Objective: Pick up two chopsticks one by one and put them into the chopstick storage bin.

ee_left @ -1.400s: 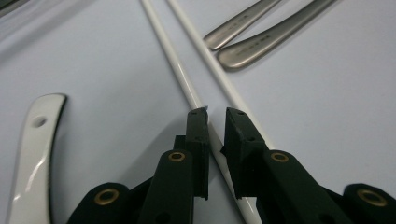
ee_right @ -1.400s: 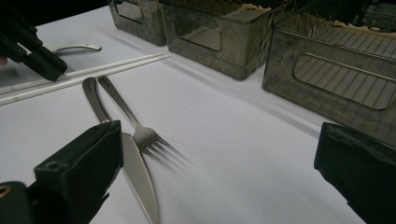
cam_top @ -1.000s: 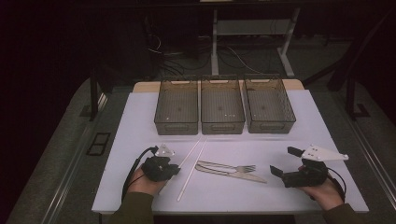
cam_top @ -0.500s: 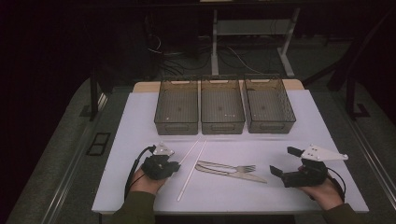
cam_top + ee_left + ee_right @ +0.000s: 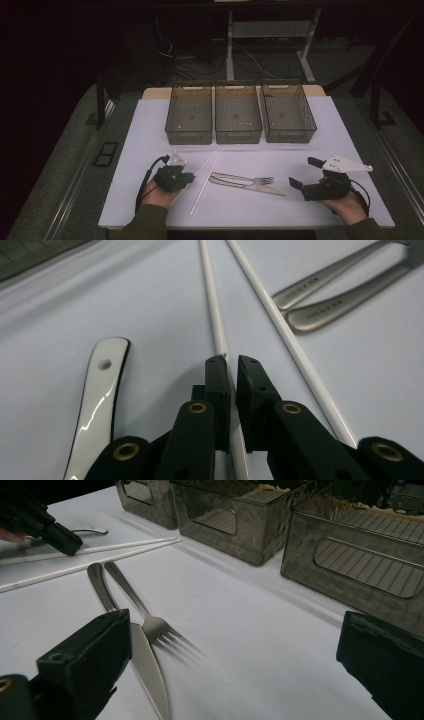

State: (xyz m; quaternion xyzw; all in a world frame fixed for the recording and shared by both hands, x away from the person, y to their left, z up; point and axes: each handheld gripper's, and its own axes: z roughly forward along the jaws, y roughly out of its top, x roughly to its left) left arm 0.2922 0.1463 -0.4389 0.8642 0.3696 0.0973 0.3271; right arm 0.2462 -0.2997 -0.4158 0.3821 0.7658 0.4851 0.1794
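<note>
Pinching 1 white chopstick (image 5: 216, 315) between jaws that have just been closing, the left gripper (image 5: 231, 365) sits low on the white table (image 5: 150, 125), the right gripper (image 5: 306, 174) rests released near the knife (image 5: 250, 186) and fork (image 5: 245, 178), and 3 bins (image 5: 238, 114) stand beyond.

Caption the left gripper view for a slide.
Left gripper closing on one white chopstick, its twin and two steel handles alongside.

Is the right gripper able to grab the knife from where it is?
Probably yes: the right gripper stands open, jaws wide apart, with the knife lying flat just ahead. Only the fork beside it crowds the pick.
</note>
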